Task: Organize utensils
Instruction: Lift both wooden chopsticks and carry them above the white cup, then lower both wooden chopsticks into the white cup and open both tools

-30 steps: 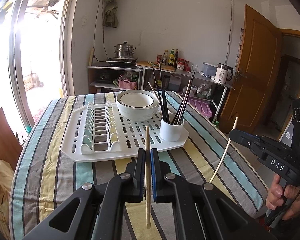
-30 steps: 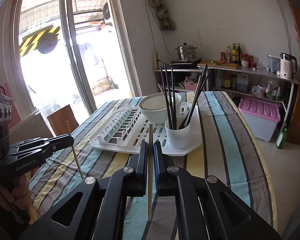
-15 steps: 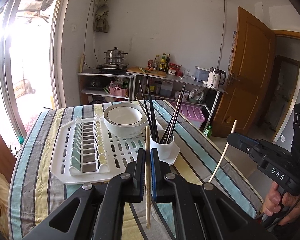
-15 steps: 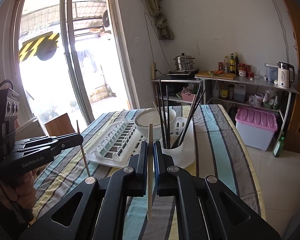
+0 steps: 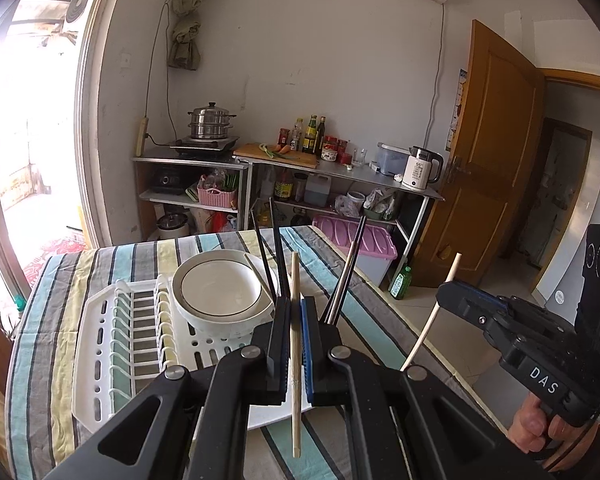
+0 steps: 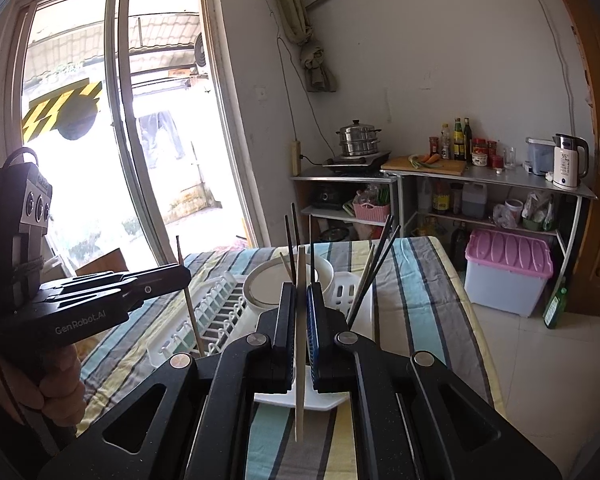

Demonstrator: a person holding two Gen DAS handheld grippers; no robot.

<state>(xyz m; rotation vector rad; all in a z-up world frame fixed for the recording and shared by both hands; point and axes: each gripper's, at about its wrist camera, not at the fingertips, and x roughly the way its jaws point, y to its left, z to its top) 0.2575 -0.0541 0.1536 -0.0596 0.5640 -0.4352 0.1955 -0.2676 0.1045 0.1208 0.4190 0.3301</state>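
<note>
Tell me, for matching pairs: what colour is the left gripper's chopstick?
Pale wood chopstick; left wrist view.

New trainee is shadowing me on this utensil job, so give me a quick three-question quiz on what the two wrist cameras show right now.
1. True or false: the left gripper is shut on a wooden chopstick.
2. What does the right gripper hold? A) a spoon B) a pale chopstick C) nothing
3. Fill in: the white bowl sits on the white ____.

Key:
1. True.
2. B; seen from the left wrist, it sticks out both above and below the jaws.
3. Dish rack, on the striped tablecloth; dark chopsticks stand upright beside the bowl.
</note>
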